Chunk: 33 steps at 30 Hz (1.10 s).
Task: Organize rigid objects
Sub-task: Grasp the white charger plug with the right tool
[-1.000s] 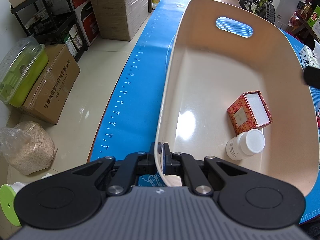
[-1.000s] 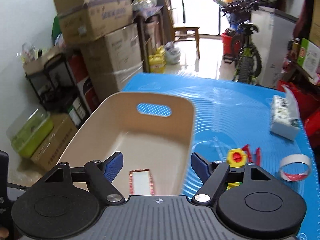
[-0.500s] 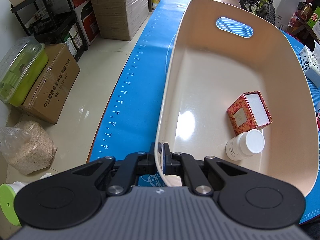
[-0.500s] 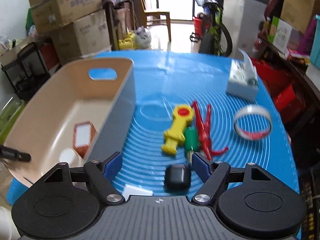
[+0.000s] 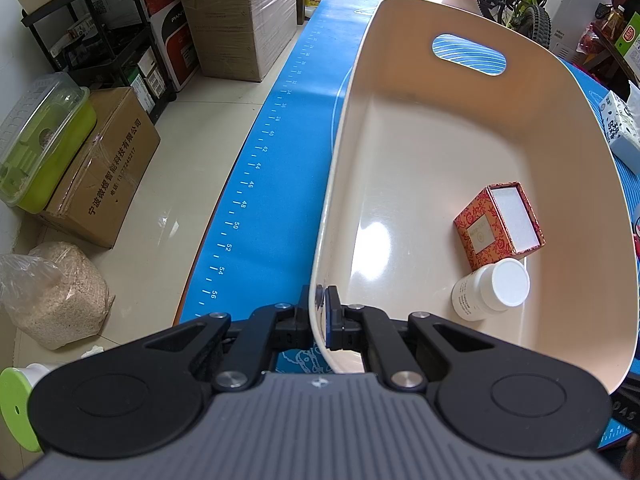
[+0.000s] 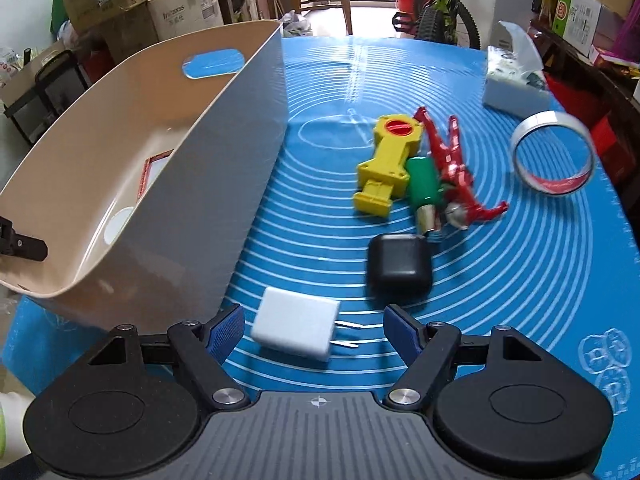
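Note:
My left gripper [image 5: 325, 312] is shut on the near rim of the beige bin [image 5: 420, 128]. Inside the bin lie a red patterned box [image 5: 498, 224] and a white pill bottle [image 5: 490, 290]. My right gripper [image 6: 314, 330] stands open low over the blue mat, right of the bin [image 6: 224, 168]. A white charger plug [image 6: 296, 330] lies between its jaws, closer to the left one and untouched. Beyond it sit a black case [image 6: 400, 266], a yellow toy [image 6: 386, 164], a green-handled tool [image 6: 426, 190] and a red clamp [image 6: 454, 166].
A roll of tape [image 6: 554, 152] and a tissue pack [image 6: 516, 80] lie at the mat's far right. Cardboard boxes [image 5: 240, 12], a green container [image 5: 40, 140] and a sack [image 5: 52, 292] stand on the floor left of the table. A bicycle [image 6: 444, 12] stands behind the table.
My right gripper swung from above the bin to the right and came down over the mat, so the white plug now lies between its open jaws. The left gripper kept still on the rim.

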Each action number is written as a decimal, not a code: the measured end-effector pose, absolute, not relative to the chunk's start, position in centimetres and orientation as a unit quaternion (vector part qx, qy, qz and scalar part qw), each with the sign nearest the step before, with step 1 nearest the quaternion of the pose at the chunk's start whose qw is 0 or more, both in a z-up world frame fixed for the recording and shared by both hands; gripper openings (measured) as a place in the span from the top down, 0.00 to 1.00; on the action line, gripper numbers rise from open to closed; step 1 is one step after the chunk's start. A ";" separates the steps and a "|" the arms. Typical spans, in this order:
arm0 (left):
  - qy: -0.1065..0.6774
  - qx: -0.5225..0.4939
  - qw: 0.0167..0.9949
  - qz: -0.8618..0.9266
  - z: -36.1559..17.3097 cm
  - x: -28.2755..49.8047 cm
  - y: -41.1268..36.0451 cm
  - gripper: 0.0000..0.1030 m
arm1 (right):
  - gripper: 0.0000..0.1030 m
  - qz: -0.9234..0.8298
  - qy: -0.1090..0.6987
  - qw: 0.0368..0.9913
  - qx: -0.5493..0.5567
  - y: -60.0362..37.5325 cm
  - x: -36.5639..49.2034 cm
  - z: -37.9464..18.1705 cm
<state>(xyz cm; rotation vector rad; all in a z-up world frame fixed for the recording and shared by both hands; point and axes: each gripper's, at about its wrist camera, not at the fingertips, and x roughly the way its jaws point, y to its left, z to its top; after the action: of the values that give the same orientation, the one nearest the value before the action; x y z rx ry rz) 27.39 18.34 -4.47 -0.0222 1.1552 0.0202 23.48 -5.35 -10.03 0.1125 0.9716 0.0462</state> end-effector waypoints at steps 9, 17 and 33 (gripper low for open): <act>0.546 -0.010 0.838 0.009 -4.5 27.4 18.3 0.93 | 0.29 0.014 0.460 0.887 0.036 -3.9 23.6 -11.3; 0.546 -0.011 0.838 0.009 -4.4 27.4 18.3 0.93 | 0.35 0.018 0.453 0.891 0.035 -4.2 23.0 -11.3; 0.546 -0.011 0.838 0.009 -4.5 27.4 18.3 0.93 | 0.35 0.003 0.419 0.906 0.050 -5.4 22.4 -9.0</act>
<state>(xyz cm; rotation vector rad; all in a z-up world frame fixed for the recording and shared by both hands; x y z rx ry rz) 27.40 18.29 -4.45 -0.0242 1.1555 0.0192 22.45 -5.41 -9.05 0.1037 0.8661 0.0063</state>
